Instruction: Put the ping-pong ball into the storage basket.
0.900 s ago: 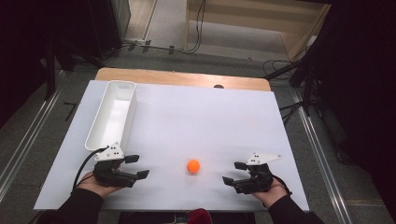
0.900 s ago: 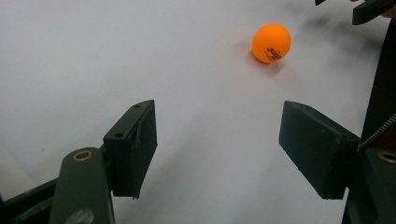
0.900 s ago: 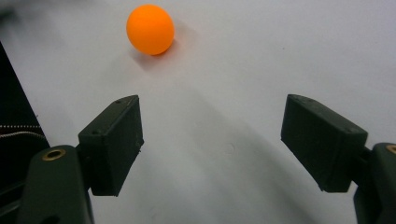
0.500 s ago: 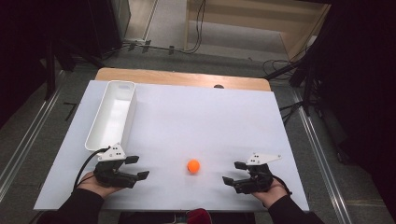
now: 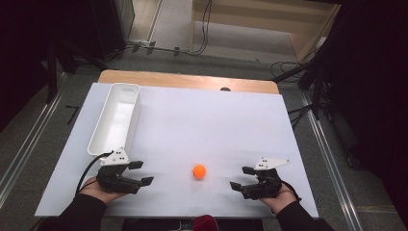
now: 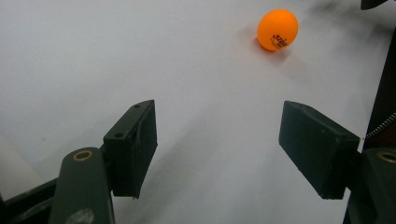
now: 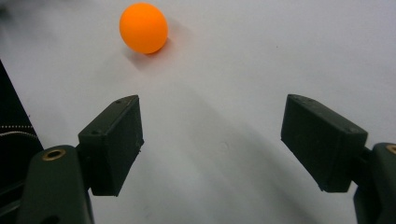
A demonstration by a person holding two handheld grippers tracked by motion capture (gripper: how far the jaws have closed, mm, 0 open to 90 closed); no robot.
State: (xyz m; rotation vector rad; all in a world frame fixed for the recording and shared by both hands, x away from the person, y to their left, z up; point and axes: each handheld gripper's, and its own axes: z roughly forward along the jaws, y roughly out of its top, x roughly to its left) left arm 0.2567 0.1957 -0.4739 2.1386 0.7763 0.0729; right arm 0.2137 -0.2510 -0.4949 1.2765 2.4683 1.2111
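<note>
Between both gaping, empty tongs (image 5: pixel 138 172) (image 5: pixel 242 177) sits the orange ball (image 5: pixel 199 171), its print unreadable

The white surface (image 5: pixel 216 125) is brightly and evenly lit from above, while the room around it falls into deep shadow. In the gripper views the orange ball (image 6: pixel 277 30) casts a soft shadow, and the near tongs look slightly soft-focused.

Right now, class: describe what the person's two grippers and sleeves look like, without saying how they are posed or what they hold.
Both the left gripper and right gripper are black, each with two blocky, flat-faced jaws. A light grey three-cornered plate tops each. A black cable trails from the left gripper. The sleeves are dark.
</note>
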